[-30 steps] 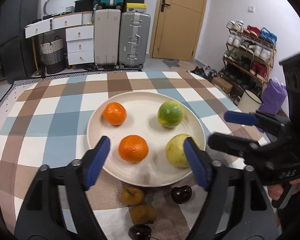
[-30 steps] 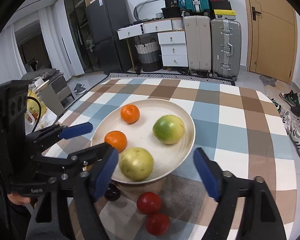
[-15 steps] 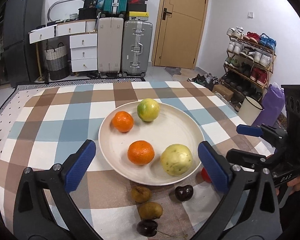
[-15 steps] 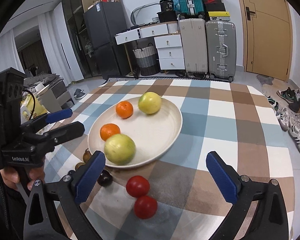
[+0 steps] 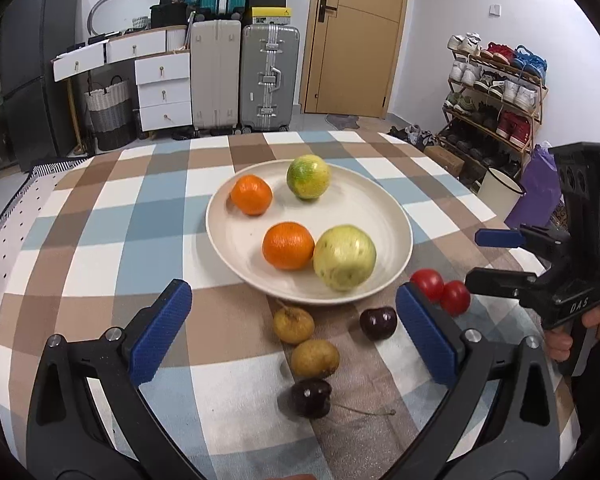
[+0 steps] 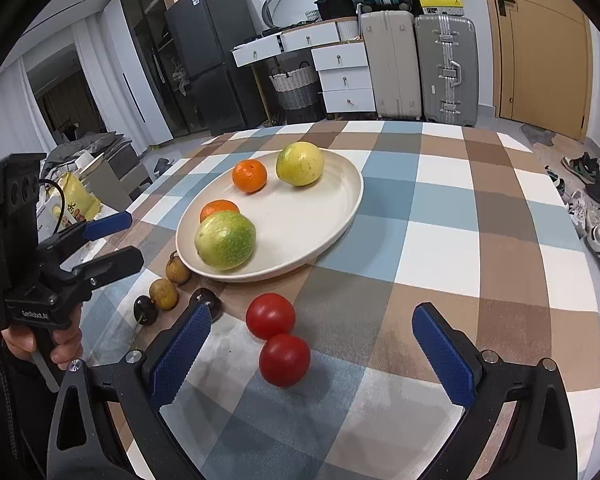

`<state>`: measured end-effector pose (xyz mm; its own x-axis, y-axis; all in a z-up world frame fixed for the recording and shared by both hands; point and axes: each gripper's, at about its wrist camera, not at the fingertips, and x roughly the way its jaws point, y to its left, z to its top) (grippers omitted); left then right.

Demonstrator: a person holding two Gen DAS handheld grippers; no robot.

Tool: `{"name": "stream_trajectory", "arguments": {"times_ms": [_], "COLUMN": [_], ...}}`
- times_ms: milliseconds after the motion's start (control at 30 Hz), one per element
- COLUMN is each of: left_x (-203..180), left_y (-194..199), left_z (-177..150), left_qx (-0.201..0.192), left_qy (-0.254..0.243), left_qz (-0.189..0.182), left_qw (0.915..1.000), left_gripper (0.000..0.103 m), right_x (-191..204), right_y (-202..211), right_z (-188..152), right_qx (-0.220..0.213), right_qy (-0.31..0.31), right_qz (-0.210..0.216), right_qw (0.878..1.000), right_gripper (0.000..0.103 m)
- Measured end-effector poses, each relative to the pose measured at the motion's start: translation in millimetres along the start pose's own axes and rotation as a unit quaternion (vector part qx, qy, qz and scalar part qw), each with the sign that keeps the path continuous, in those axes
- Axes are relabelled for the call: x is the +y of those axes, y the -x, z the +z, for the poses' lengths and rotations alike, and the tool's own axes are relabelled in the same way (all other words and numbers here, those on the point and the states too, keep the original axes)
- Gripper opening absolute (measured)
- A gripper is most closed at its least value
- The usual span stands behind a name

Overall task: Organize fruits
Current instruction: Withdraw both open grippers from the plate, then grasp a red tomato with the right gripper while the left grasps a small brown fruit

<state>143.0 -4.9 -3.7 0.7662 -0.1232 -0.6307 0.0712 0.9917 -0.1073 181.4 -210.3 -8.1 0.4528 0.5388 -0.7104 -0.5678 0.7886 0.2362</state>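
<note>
With both sets of jaws spread wide, neither gripper holds or touches any fruit.

Left gripper: jaws fully apart above the tabletop, framing two brown fruits and two dark cherries lying loose just in front of the plate. Right gripper: jaws equally wide, two red tomatoes touching each other on the cloth between them, clear of the pads. Plate carries two oranges and two yellow-green fruits; the near orange sits against the near green one.
</note>
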Motion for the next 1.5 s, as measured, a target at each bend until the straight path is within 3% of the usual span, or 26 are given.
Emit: {"name": "stream_trajectory", "arguments": {"times_ms": [433,700,1067,1500], "left_x": [-12,-13,-19,-18], "left_y": [-14,-22,-30,-34], "left_z": [-10,-12,-17,-20], "left_qx": [0.027,0.048,0.065,0.084], "left_qy": [-0.028,-0.032,-0.046,-0.043], "left_qz": [0.005,0.003,-0.007,-0.037], "left_qw": [0.9992,0.9983,0.9968,0.9949], "left_gripper": [0.102,0.101,0.101,0.087], "right_x": [6,16,23,30], "right_y": [-13,-21,-25,-25], "right_z": [-9,-14,-18,-20], "right_qx": [0.040,0.056,0.066,0.067], "right_qy": [0.016,0.040,0.057,0.074], "right_qz": [0.015,0.016,0.024,0.040], "right_qw": [0.999,0.997,0.996,0.994], "right_gripper": [0.101,0.086,0.078,0.063]}}
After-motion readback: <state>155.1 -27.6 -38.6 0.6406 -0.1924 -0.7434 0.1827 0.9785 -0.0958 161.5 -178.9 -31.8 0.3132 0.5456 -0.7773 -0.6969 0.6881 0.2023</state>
